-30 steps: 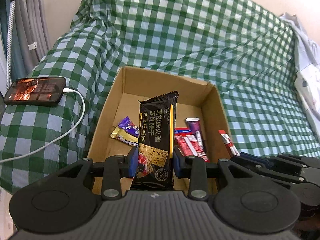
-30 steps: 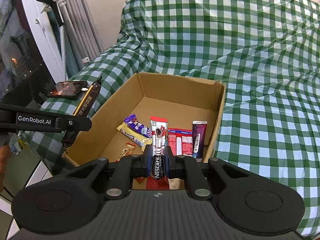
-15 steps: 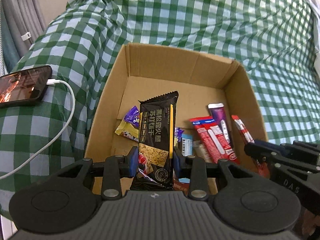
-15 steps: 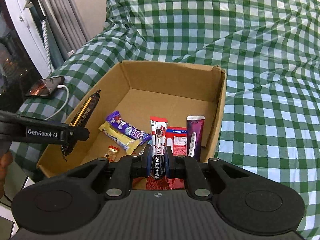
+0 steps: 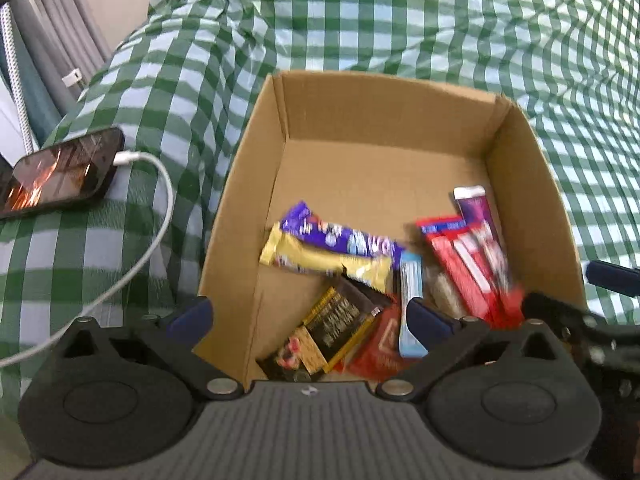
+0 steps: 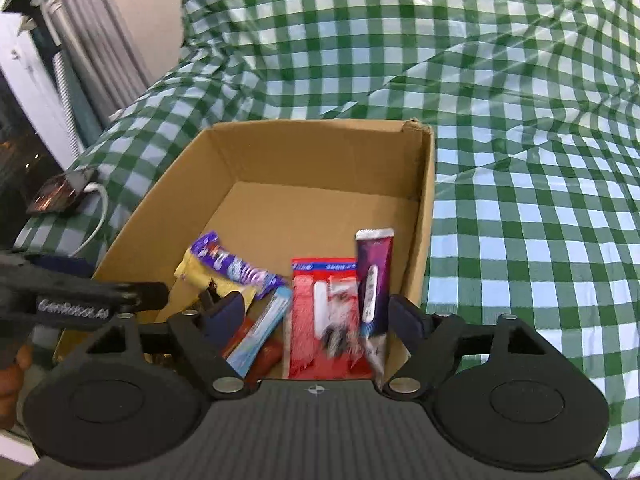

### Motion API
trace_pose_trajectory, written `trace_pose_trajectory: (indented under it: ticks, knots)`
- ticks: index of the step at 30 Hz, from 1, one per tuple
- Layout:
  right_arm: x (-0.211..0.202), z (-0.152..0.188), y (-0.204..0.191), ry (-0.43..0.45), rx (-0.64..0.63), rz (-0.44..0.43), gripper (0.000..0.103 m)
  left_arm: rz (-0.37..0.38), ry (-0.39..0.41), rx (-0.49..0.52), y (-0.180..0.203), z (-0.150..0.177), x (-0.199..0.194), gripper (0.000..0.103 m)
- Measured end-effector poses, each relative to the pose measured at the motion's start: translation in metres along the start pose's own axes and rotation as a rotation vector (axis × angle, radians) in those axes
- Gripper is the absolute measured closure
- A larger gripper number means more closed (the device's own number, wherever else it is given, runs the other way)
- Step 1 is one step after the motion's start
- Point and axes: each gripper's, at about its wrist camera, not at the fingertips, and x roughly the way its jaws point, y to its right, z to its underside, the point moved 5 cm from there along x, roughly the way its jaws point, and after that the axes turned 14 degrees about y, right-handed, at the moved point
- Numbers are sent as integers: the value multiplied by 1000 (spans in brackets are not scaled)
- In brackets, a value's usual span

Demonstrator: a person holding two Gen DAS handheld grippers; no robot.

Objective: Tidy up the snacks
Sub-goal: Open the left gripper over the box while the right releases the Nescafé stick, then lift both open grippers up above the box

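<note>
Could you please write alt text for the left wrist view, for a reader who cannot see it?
The left gripper, fingers opening and gripping nothing, hangs over the near edge of a cardboard box on green checked cloth. A black cracker packet lies inside among purple, yellow, blue and red packets. A charging phone lies left.

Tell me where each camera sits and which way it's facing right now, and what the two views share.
Left wrist: sits on the left hand-held gripper, looking down into the cardboard box from its near-left corner; its own opening fingers frame the dropped black cracker pack, and the right hand-held gripper edges in at right.
Right wrist: sits on the right hand-held gripper, looking down over the box's near-right side; its own opening fingers, the left hand-held gripper and a hand show.
Shared: box, purple stick, phone, checked cloth.
</note>
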Motion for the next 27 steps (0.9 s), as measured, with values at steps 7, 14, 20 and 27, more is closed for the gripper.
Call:
trace_pose_trajectory:
  ticks: [7,14,20,27]
  knots:
    - [-52,22,-11,0,22,34,8,-20,9,16,8,14,-46,0]
    - [-105,37,-28,57,-18,45,6,-64,44,18,16,36,-99,0]
    - [-145,45,-35,130,-72,56,3,-127,120,6,16,59,-137,0]
    - [-177,54,-40,191,-131,73,1,-77,118,-11,21,80,-161,0]
